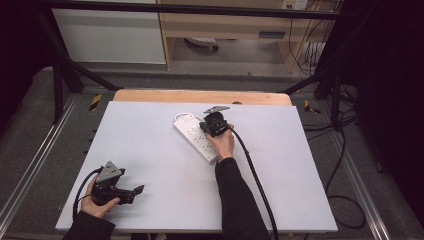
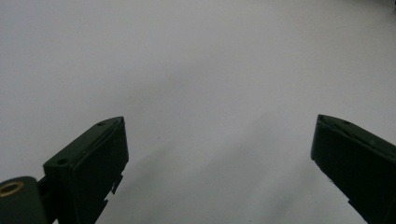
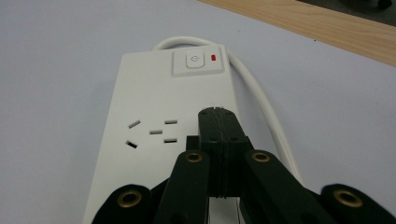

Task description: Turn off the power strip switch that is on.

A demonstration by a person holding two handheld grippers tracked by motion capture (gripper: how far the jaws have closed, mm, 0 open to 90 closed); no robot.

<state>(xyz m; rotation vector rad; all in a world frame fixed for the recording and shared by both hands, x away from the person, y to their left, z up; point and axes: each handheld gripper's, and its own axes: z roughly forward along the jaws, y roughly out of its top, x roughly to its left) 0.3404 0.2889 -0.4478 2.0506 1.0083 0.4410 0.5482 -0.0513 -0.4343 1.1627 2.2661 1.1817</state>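
Right tool point(image 3: 218, 122): clenched empty, tips together as a poker over my power strip point(image 3: 163, 135), aimed toward its switch point(image 3: 195, 61).
Power strip: mid-tabletop point(image 1: 150, 150), nearer the far edge.
Left tool point(image 1: 131, 192): released, parked by the near left corner.

In the high view the right gripper point(image 1: 216, 124) and the hand behind it cover the middle of the power strip point(image 1: 192, 135), so the sockets there are hidden, and those that show are too small to make out. In the right gripper view the closed jaws and linkage hide the strip's near part, and the bottom edge cuts it off. Its white cord point(image 3: 261, 100) disappears behind the strip's far end. In the left gripper view the left gripper point(image 2: 219, 140) has both jaws cut off by the bottom edge.
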